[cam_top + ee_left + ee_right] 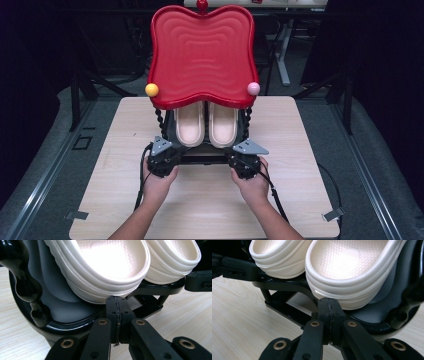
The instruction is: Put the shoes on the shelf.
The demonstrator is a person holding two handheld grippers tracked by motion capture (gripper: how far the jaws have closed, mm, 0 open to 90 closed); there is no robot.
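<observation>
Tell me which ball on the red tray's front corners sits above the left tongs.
The yellow ball, on the front corner of the red tray above the left tongs. The pink ball sits at the opposite corner, above the right tongs.

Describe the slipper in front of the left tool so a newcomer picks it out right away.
Start at the red tray topping the black rack on the wooden table. On the shelf beneath it lies a pair of cream slippers, heels toward the person. The one you want is the left slipper, on the yellow ball's side, just ahead of the shut left tool; its twin sits toward the pink ball.
</observation>
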